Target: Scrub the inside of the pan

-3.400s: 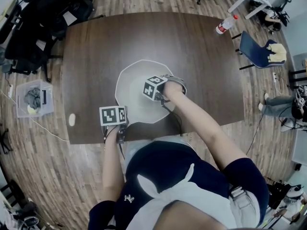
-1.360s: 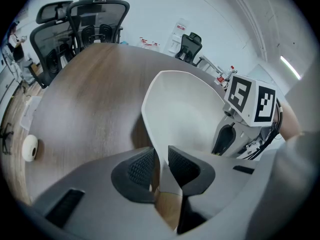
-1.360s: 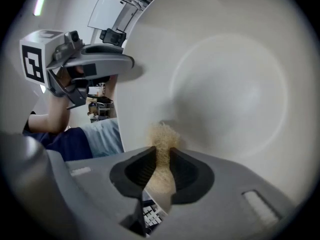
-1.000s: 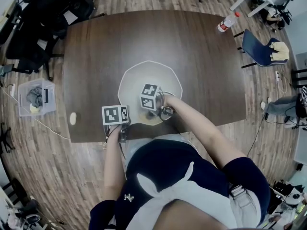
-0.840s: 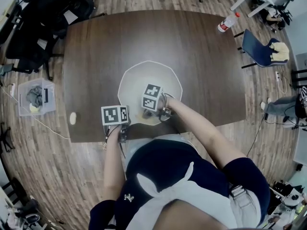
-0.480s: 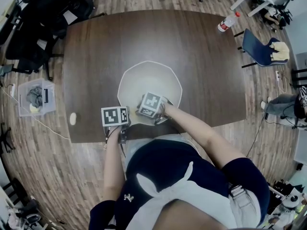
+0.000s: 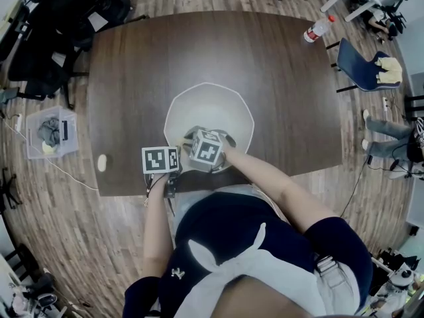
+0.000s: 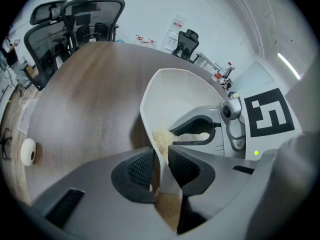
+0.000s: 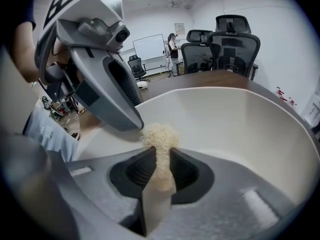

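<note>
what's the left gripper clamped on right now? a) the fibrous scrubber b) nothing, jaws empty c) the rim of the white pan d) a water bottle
C: in the left gripper view, the left gripper has the thin white rim of the pan pinched between its pads, while the beige scrubber sits in the right gripper.

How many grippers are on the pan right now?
2: the left gripper clamps the pan at its near rim; the right gripper, holding a scrubber, is inside it. None hidden.

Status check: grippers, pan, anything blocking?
Left gripper shut on pan rim. Right gripper shut on scrubber, tuft inside pan. Nothing blocking in view.
</note>
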A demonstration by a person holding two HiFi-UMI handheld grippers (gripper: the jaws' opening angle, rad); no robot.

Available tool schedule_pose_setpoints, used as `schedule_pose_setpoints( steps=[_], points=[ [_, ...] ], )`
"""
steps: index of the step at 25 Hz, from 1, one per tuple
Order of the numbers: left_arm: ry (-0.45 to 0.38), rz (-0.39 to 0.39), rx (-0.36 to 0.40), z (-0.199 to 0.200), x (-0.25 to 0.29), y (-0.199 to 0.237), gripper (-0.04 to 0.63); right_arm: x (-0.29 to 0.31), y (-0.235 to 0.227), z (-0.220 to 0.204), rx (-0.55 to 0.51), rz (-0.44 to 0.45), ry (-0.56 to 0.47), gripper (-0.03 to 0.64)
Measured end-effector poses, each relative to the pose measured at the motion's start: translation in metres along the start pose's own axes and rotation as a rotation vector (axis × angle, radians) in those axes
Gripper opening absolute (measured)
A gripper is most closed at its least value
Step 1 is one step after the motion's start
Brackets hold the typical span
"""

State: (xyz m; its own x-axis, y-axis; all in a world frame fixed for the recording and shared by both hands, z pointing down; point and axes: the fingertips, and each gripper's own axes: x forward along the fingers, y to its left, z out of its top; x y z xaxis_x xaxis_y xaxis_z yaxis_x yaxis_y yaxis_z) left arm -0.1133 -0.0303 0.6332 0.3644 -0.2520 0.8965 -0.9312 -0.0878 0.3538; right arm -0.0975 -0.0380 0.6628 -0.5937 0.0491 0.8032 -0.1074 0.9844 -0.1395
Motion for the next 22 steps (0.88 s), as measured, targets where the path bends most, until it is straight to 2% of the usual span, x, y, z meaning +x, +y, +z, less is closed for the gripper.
schedule_pose_setpoints(
  steps=[8,15,22],
  points=[
    [0.023,-0.001,0.023,0.0,0.001,0.001,0.087,0.006,-0.025,0.011,-0.037,-0.125,-0.004,0.081],
    [0.042,0.004,0.049,0.0,0.001,0.0,0.087,0.013,-0.047,0.009,-0.105,-0.252,0.06,0.081],
    [0.044,0.004,0.056,-0.001,0.002,0.002,0.087,0.011,-0.063,0.007,-0.082,-0.32,0.061,0.081]
  ],
)
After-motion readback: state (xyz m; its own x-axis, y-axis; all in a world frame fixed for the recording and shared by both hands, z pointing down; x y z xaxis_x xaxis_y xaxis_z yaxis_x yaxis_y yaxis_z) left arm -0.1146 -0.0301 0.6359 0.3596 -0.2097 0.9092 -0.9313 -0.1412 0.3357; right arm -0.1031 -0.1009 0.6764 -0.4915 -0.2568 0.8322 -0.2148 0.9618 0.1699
